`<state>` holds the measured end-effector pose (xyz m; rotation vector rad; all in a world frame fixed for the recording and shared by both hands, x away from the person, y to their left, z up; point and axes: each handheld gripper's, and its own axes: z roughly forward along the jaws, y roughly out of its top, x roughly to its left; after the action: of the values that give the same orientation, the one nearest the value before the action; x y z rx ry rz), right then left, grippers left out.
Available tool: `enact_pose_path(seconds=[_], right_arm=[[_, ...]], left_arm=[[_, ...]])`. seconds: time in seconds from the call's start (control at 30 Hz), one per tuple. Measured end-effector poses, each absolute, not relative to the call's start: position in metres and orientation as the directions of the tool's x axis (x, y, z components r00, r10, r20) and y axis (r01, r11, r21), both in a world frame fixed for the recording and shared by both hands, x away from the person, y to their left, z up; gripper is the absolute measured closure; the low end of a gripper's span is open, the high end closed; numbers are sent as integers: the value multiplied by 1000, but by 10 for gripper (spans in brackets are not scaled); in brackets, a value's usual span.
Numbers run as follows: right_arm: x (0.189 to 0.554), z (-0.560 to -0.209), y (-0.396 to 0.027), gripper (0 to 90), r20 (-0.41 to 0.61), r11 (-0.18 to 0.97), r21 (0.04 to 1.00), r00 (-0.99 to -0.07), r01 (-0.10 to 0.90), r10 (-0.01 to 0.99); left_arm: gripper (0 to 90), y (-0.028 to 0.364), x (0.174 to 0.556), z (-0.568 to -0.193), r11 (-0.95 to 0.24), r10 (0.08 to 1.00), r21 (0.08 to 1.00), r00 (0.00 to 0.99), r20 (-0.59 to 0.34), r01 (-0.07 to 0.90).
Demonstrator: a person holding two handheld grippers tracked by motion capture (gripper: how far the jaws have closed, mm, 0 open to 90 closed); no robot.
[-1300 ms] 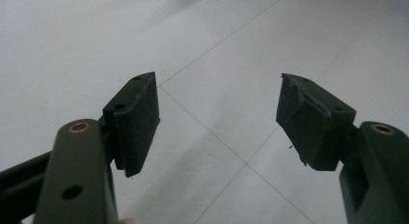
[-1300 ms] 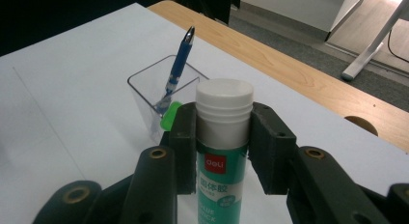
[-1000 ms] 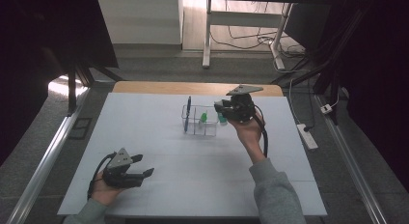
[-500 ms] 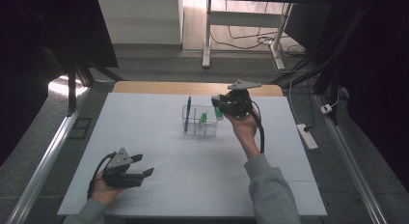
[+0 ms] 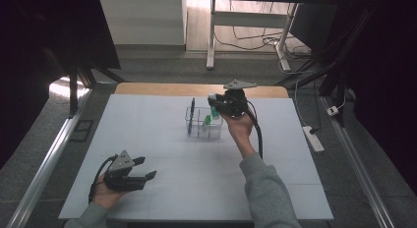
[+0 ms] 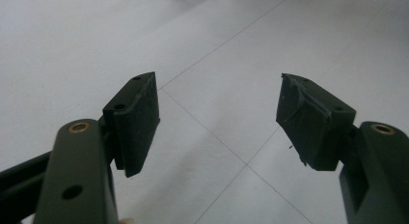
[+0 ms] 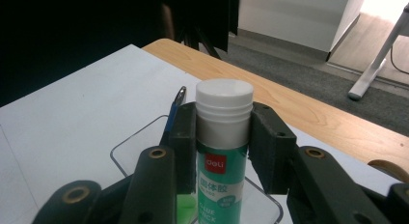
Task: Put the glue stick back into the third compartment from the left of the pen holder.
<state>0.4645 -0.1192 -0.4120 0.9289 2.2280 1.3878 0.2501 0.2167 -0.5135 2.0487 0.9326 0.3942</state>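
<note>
Right gripper (image 7: 224,151) clamped on glue stick (image 7: 223,151), held upright above clear organiser (image 7: 144,142); left gripper (image 6: 217,118) wide, empty, well apart. Could snag organiser's rim and tip, given misaligned lowering.

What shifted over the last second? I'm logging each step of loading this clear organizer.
The right gripper, jaws shut on the green glue stick, drifted a little leftward in the high view and now holds it over the clear organizer. Nothing was taken or released. The left gripper stayed low on the table with open jaws, and the blue pen still stands in the organizer.
</note>
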Motion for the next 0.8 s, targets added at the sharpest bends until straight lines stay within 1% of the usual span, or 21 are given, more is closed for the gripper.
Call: enact_pose_path(seconds=[0.13, 0.23, 0.4, 0.57, 0.8], right_arm=[[466, -417, -119, 631, 27, 326, 880, -721, 346, 693], [465, -418, -122, 554, 19, 324, 881, -709, 346, 705], [463, -418, -129, 505, 28, 310, 883, -698, 353, 715], [461, -418, -135, 484, 23, 320, 880, -704, 352, 709], [455, -417, -143, 483, 24, 332, 877, -721, 348, 692]], left_arm=[[316, 216, 250, -514, -382, 735, 793, 676, -52, 475], [316, 216, 250, -514, -383, 735, 792, 676, -51, 476], [315, 216, 250, -514, -384, 735, 791, 676, -50, 476], [314, 215, 250, -514, -385, 735, 790, 676, -50, 477], [314, 216, 250, -514, -384, 736, 790, 675, -50, 478]])
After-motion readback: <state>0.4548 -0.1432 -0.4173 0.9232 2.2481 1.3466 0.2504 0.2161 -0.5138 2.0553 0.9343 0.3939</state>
